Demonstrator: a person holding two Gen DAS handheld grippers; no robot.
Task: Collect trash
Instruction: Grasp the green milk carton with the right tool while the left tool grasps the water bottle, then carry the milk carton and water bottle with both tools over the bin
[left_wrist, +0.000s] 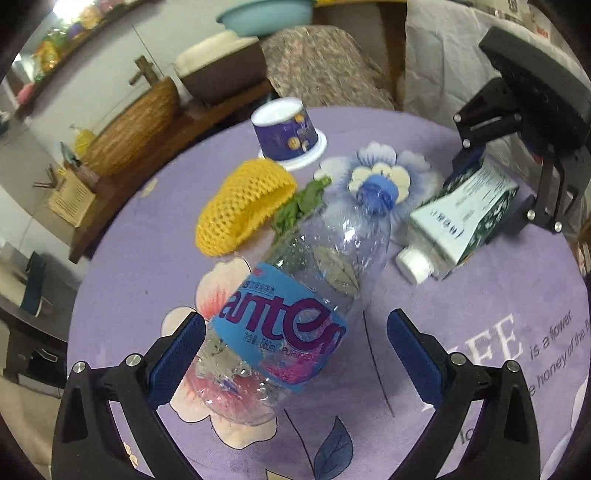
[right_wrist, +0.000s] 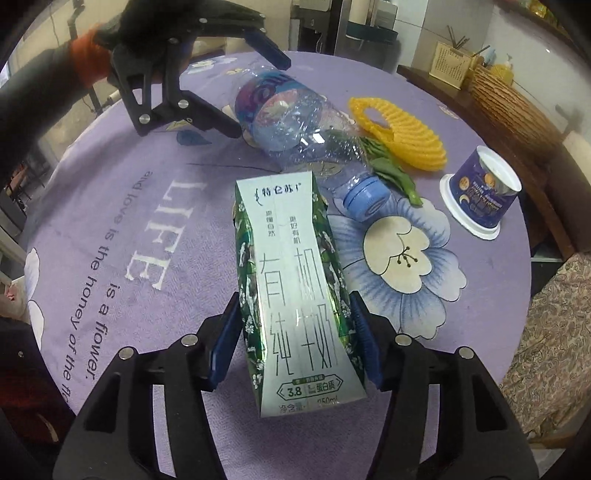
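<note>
A crushed clear plastic bottle (left_wrist: 295, 295) with a blue label and blue cap lies on the purple flowered tablecloth (left_wrist: 480, 332). My left gripper (left_wrist: 295, 321) stands open astride its lower half; the right pad is clear of it. From the right wrist view the left gripper (right_wrist: 256, 96), held by a gloved hand, straddles the bottle (right_wrist: 295, 122). My right gripper (right_wrist: 295, 332) is shut on a green-and-white milk carton (right_wrist: 295, 295), its blue pads pinching the carton's sides. In the left wrist view the right gripper (left_wrist: 495, 199) holds the carton (left_wrist: 469, 218) at the right.
A yellow foam net (right_wrist: 399, 133), a green leaf (right_wrist: 391, 170) and an upturned dark blue paper cup (right_wrist: 480, 192) lie beyond the bottle. A woven basket (left_wrist: 136, 133) stands on a bench off the table. A patterned cushion (right_wrist: 554, 332) sits beside the table edge.
</note>
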